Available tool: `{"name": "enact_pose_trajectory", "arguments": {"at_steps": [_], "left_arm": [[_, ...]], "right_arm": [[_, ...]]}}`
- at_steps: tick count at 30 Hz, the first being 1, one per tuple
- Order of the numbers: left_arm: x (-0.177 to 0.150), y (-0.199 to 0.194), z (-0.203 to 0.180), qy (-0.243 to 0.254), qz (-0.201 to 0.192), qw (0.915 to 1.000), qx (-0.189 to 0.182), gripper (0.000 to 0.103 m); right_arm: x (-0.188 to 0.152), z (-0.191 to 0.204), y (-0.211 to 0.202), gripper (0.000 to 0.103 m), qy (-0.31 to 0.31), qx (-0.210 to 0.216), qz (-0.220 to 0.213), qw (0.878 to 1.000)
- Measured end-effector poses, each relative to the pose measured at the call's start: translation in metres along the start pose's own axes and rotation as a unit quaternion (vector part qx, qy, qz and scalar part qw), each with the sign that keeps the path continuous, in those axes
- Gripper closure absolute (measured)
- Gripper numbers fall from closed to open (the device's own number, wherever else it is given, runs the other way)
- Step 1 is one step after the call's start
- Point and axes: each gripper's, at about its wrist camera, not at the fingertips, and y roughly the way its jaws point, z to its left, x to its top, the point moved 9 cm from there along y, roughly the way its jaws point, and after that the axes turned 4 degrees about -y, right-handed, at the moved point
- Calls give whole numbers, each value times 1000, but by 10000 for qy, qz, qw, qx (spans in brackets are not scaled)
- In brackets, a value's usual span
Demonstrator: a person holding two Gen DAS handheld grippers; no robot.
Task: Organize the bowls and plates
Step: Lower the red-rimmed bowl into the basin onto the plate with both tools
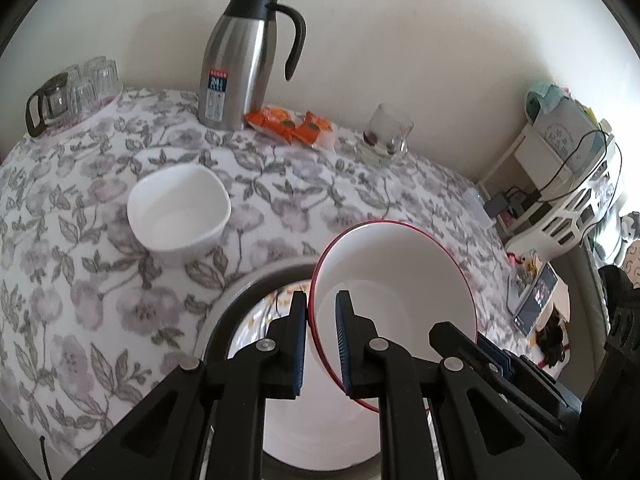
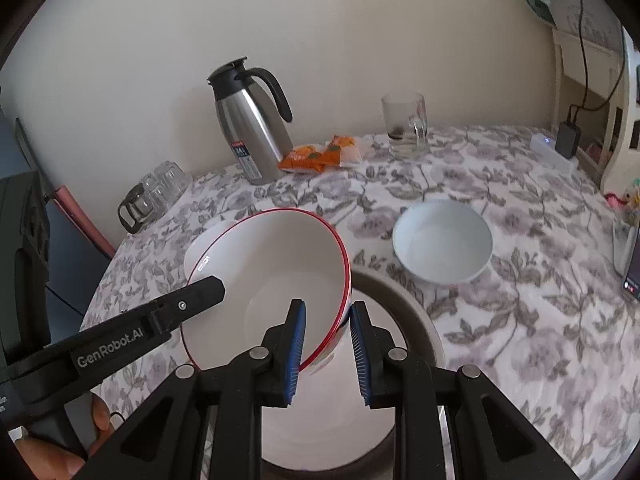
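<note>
A white bowl with a red rim hangs tilted over a large plate with a grey-brown rim. My left gripper is shut on the bowl's left rim. On the opposite rim my right gripper is shut, one pad inside the wall and one outside. A plain white bowl sits on the flowered tablecloth to the left. A shallower white bowl sits to the right, beyond the plate.
Along the wall stand a steel thermos jug, orange snack packets and a glass mug. Upturned glasses and a glass pot stand far left. A phone leans at the table's right edge.
</note>
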Motion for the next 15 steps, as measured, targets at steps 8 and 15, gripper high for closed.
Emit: {"name": "enact_pose_trajectory", "arguments": {"at_steps": [8,15], "left_arm": [[-17,3,6,-33,149,9999,82,89],[-30,9,21,-190,353,9990,184,89]], "right_arm": [[-19,0,3,78,-24,29,168,9999],[-27,5,11,78,-69,97,351,9993]]}}
